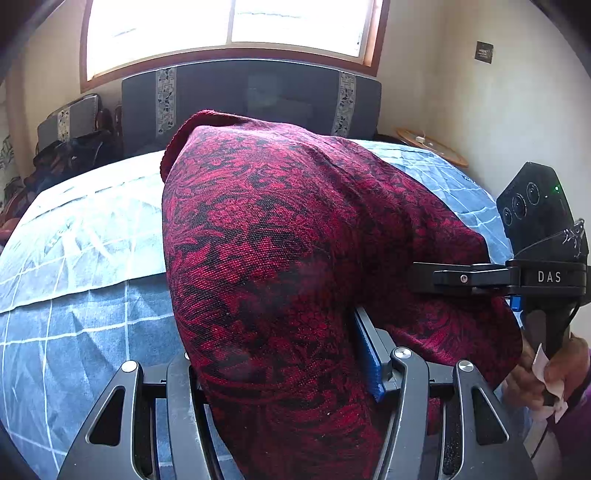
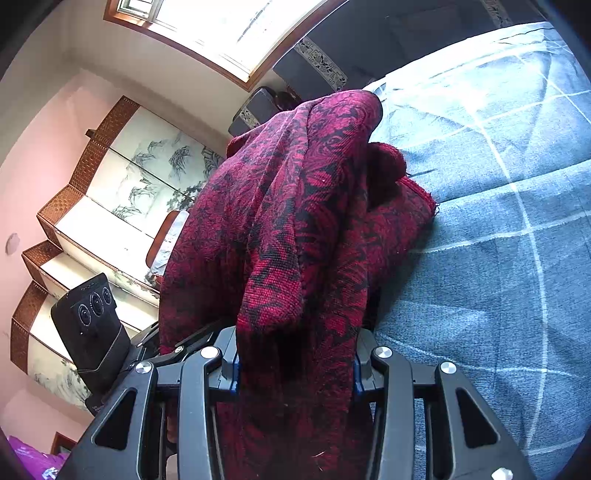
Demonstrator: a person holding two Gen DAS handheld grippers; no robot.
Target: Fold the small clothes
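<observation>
Garment of coarse red-black floral knit hangs bunched, clamped in both left gripper and right gripper.

A: Left wrist view: garment fills frame centre, draped over the left gripper at bottom, bed beneath.
B: Behind it?
A: Headboard top centre, window above. Right gripper at right edge, against the cloth.
B: Right wrist view?
A: Garment bunched between the jaws, bed at right, folding screen at left.
</observation>
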